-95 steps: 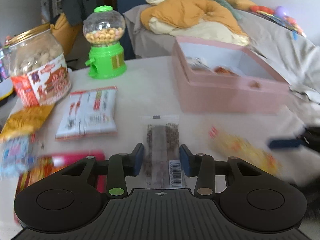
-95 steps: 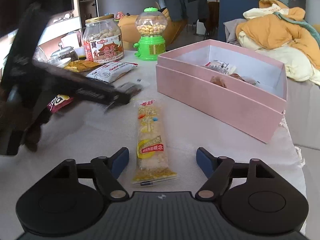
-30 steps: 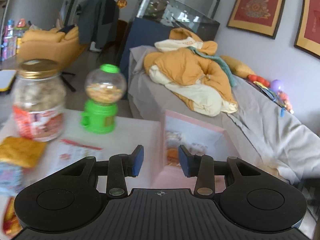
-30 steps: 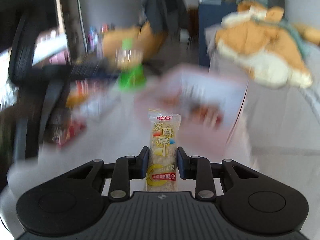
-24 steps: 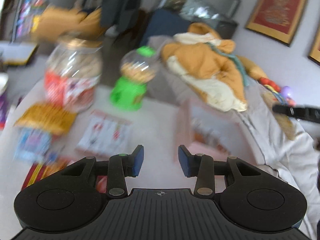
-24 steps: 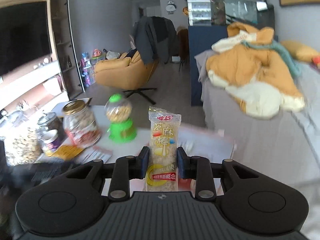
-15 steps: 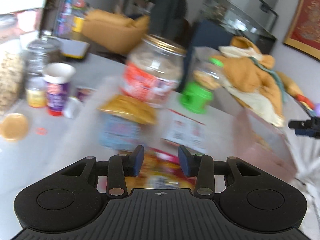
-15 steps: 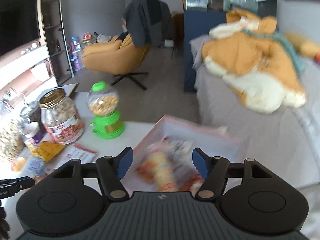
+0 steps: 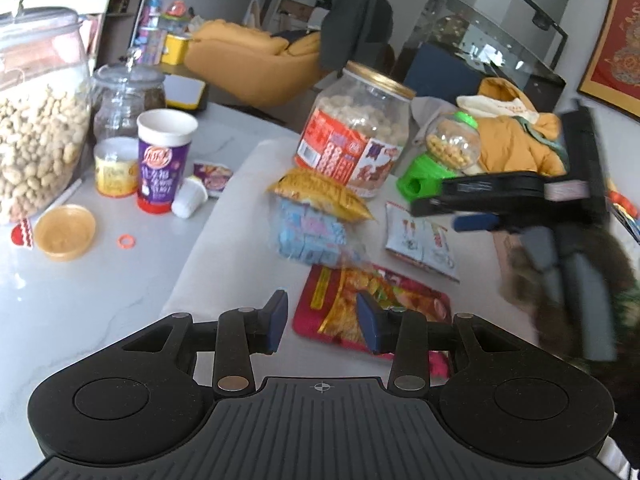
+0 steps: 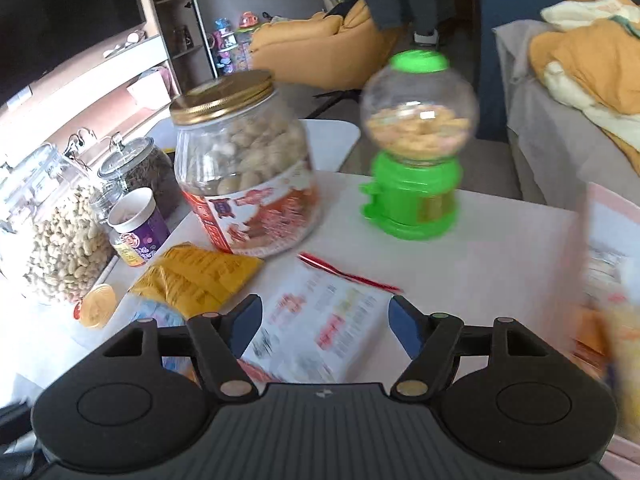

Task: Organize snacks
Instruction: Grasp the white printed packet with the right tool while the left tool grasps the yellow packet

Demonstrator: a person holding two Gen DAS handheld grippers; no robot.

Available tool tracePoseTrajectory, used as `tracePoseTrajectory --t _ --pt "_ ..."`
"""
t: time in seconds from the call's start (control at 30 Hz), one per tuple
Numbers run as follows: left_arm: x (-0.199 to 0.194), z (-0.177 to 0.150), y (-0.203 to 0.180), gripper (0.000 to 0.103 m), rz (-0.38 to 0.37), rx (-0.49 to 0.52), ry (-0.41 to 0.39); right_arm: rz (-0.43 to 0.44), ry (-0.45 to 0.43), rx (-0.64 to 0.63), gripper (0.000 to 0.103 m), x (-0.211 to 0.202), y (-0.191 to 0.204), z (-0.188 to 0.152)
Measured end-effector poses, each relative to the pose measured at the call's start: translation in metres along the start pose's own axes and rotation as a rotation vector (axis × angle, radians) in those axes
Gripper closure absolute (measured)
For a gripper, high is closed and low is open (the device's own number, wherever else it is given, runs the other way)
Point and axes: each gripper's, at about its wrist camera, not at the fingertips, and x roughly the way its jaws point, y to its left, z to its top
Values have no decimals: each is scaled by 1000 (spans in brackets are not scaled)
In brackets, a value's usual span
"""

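My left gripper (image 9: 322, 322) is open and empty, just above a red snack packet (image 9: 376, 304) on the white table (image 9: 224, 232). Beyond it lie a blue packet (image 9: 308, 236), a yellow packet (image 9: 320, 196) and a white packet (image 9: 420, 240). My right gripper (image 10: 326, 326) hovers over the white packet (image 10: 320, 320), jaws opening with nothing between them. The pink box (image 10: 608, 232) is a blur at the right edge of the right wrist view. In the left wrist view the right gripper's black body (image 9: 500, 192) shows at the right, held by a hand.
A labelled peanut jar (image 10: 244, 168) and a green candy dispenser (image 10: 416, 148) stand behind the packets. On the left are a big glass jar of peanuts (image 9: 36, 140), a dark jar (image 9: 128, 96), a purple cup (image 9: 164, 160) and a yellow lid (image 9: 64, 232).
The right gripper opened, dropped the yellow snack bar into the pink box and swung left over the white packet. The left gripper swung left and down from the box to the red packet.
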Motion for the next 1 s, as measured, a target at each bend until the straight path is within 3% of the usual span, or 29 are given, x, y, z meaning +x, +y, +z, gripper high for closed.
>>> tracePoseTrajectory --t 0.13,0.17,0.23,0.33,0.4,0.53,0.63,0.73,0.83,0.93,1.0 --pt "-5 -6 6 60 6 -51 16 -64 15 -51 31 37 15 0" --pt "-7 -8 8 61 -3 -68 27 -75 17 -67 24 43 16 -1" --pt "-8 -10 8 61 -37 -97 62 -85 37 -106 20 52 17 -4" --pt "-3 -13 5 61 -105 -130 100 -87 58 -166 20 47 17 -12" --pt "0 -13 0 61 -89 -119 93 -63 76 -178 20 37 15 -21" --pt "-5 4 -2 61 -55 -120 -17 -31 87 -245 20 6 13 -53" --pt "-1 27 -12 60 -36 -13 -105 8 102 -259 20 -19 2 -74" --pt "22 53 -18 60 11 44 -127 15 86 -285 20 -34 -4 -91" --pt "59 79 -3 60 71 -11 -103 15 57 -285 19 -42 -7 -98" --pt "96 96 14 60 74 -59 -80 14 6 -282 18 -47 -9 -109" --pt "114 97 17 61 54 -14 -80 20 -30 -270 17 -50 -13 -115"
